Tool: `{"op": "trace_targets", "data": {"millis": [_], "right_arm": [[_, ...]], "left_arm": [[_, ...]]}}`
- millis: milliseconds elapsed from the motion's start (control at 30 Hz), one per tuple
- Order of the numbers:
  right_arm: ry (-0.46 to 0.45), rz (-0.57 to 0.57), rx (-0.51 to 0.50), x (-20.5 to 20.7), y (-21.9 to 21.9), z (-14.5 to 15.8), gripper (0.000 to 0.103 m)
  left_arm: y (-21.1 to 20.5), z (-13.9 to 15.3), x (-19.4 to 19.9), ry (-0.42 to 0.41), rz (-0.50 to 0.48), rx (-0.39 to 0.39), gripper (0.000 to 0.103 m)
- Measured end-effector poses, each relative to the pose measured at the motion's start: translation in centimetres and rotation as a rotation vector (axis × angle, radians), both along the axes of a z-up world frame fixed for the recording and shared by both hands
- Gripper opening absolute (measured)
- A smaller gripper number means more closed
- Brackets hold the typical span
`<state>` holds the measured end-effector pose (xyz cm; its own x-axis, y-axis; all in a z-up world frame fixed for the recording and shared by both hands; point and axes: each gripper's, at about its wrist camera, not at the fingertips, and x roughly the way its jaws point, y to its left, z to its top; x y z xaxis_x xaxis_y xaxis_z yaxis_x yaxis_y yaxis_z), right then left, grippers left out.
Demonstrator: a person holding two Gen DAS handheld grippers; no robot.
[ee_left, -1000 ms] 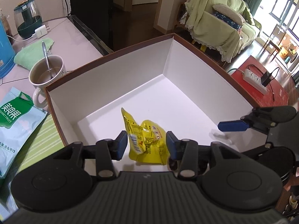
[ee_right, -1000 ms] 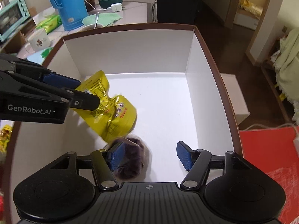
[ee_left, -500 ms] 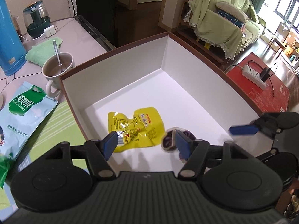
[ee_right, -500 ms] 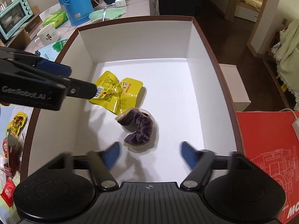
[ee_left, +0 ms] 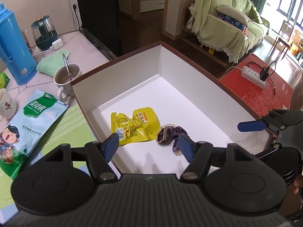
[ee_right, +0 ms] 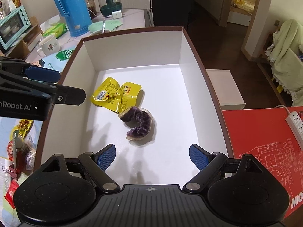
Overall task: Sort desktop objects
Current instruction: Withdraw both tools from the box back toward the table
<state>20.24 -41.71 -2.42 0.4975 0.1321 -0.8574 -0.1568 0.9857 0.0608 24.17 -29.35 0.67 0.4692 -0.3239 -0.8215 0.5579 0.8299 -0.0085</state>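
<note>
The yellow snack packet and the purple pouch, held up a second ago, now lie touching on the floor of the white box, toward its left wall. The left gripper and right gripper have pulled back, both with fingers apart and empty. I think the risk is now outside the box: reaching left for the remaining snacks could knock the full mug just beside that wall.

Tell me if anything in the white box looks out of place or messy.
Nothing spilled or damaged. The yellow snack packet lies crumpled on the white box floor, and the purple snack pouch lies curled beside it, touching its corner. Both grippers, left and right, are open and empty.
</note>
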Motion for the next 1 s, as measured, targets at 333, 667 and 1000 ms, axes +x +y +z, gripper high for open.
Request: {"op": "trace_targets", "data": {"millis": [333, 667, 1000], "right_arm": [[-0.046, -0.028, -0.007, -2.4, -0.1, 1.5, 0.087], [-0.09, -0.069, 0.015, -4.1, -0.2, 2.8, 0.088], [-0.128, -0.088, 0.007, -6.1, 1.5, 3.8, 0.088]], "left_arm": [[0.2, 1.5, -2.7, -0.041, -0.009, 0.001, 0.068], [1.7, 2.8, -5.3, -0.072, -0.01, -0.033, 0.07], [6.0, 4.1, -8.5, -0.094, 0.008, -0.106, 0.073]]}}
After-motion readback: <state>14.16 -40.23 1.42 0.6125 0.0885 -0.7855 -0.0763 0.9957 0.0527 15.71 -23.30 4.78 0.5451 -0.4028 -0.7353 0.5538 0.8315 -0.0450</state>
